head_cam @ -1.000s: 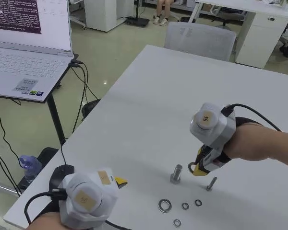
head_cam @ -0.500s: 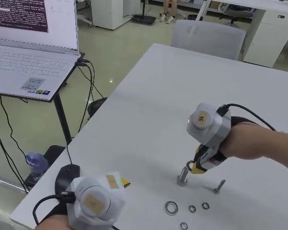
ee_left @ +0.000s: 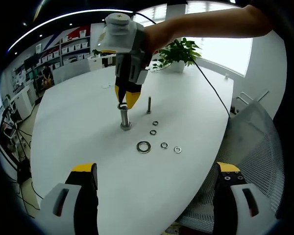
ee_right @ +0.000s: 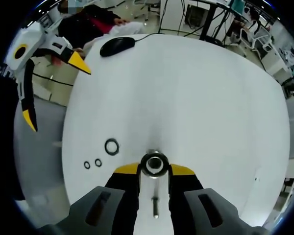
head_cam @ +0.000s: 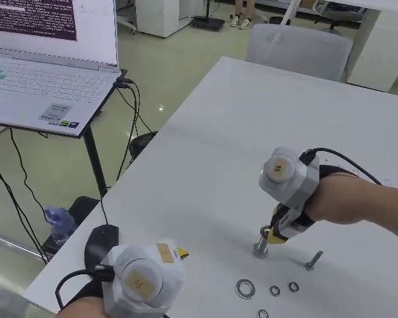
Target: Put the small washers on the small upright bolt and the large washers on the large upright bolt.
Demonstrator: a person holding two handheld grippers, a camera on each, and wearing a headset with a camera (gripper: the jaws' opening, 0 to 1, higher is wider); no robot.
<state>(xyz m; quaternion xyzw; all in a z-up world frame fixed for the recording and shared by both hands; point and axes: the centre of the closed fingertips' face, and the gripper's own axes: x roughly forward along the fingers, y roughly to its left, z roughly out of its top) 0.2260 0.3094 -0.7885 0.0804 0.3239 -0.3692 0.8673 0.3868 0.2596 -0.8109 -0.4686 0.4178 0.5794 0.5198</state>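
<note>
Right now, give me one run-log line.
right gripper shut on large washer over large upright bolt | left gripper open | small upright bolt bare | four loose washers

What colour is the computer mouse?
The mouse is black, clearest in the right gripper view.

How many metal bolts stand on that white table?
2: the large silver bolt stands at the steel washer held by the right gripper; the small silver bolt stands beside it.

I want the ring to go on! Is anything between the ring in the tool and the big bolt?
Nothing I can see. The right tool holds the ring right at the big bolt's top; the other rings lie aside.
</note>
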